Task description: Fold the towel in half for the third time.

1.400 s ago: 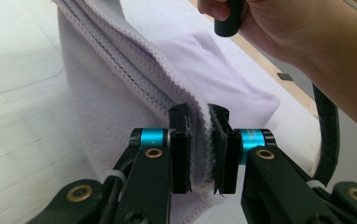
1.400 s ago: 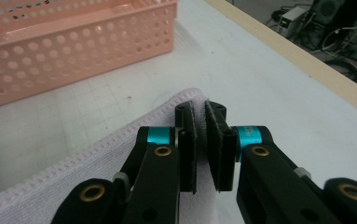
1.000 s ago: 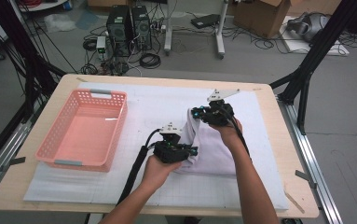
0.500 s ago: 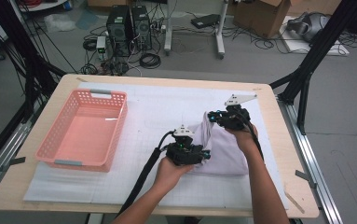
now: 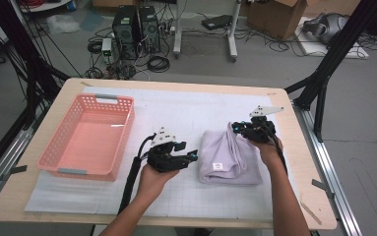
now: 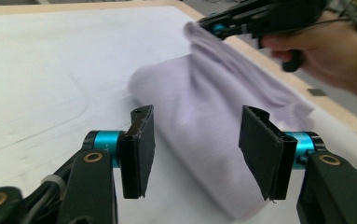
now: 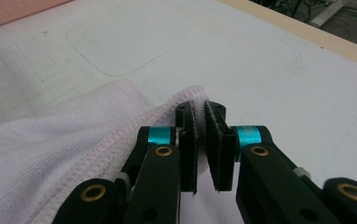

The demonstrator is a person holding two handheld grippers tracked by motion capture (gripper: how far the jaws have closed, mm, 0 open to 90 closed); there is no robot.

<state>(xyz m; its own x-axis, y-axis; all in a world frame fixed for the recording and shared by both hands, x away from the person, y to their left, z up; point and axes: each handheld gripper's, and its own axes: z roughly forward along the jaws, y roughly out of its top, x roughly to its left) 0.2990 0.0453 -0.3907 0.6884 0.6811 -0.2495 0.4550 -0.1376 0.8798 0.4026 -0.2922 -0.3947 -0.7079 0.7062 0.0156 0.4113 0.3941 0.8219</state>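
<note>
- High view: folded lilac towel lies on the bench right of the pink basket, left claw just beside it.
- Left claw view: jaws, just opening, stand apart and empty, towel beyond them.
- Right claw view: right claw pinches the towel's stitched edge.

The left gripper points toward three o'clock, jaws just opened and apart; the right gripper points toward nine o'clock, fingers clamped.

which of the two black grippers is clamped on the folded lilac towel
The right gripper, pinching the lilac towel's far edge; the left gripper is open beside it.
</note>
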